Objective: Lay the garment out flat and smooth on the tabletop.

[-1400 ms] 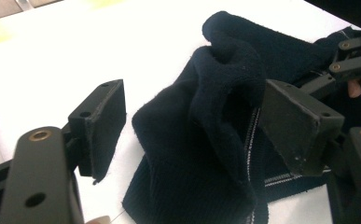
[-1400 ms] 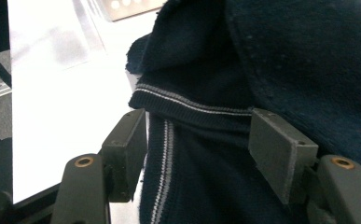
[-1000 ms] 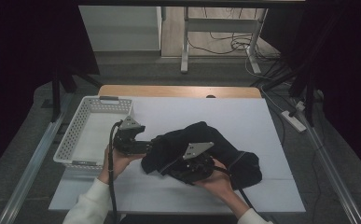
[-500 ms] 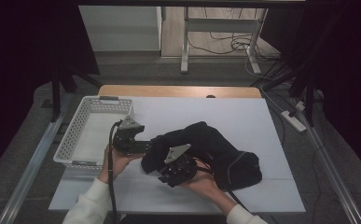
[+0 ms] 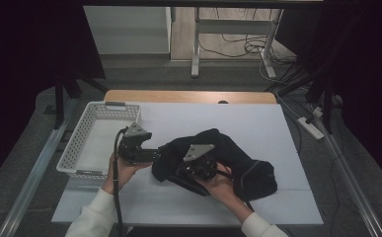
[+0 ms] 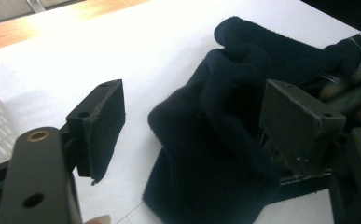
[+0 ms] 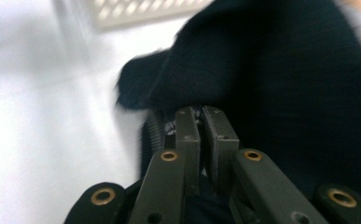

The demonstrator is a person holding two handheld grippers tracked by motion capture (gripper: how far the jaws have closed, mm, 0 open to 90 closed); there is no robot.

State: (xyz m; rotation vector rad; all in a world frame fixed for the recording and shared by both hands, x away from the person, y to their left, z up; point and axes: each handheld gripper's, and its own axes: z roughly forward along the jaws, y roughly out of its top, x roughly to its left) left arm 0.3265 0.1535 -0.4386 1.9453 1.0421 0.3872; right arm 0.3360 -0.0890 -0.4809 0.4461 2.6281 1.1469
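Both grippers held low, side by side

The left gripper (image 5: pixel 155 156) is held in the left hand (image 5: pixel 121 170) with its jaws spread wide apart. The right gripper (image 5: pixel 178 174) is gripped by the right hand (image 5: pixel 222 186), its jaws pressed together.

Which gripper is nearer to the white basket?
Left. The left gripper sits just beside the white basket, jaws open at the dark garment; the right gripper is farther off, shut on it.

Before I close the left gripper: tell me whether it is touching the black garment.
Touching. In the left gripper view, the left gripper stands open around an edge of the black garment; cloth lies against its right jaw, while bare table shows beside the left one.
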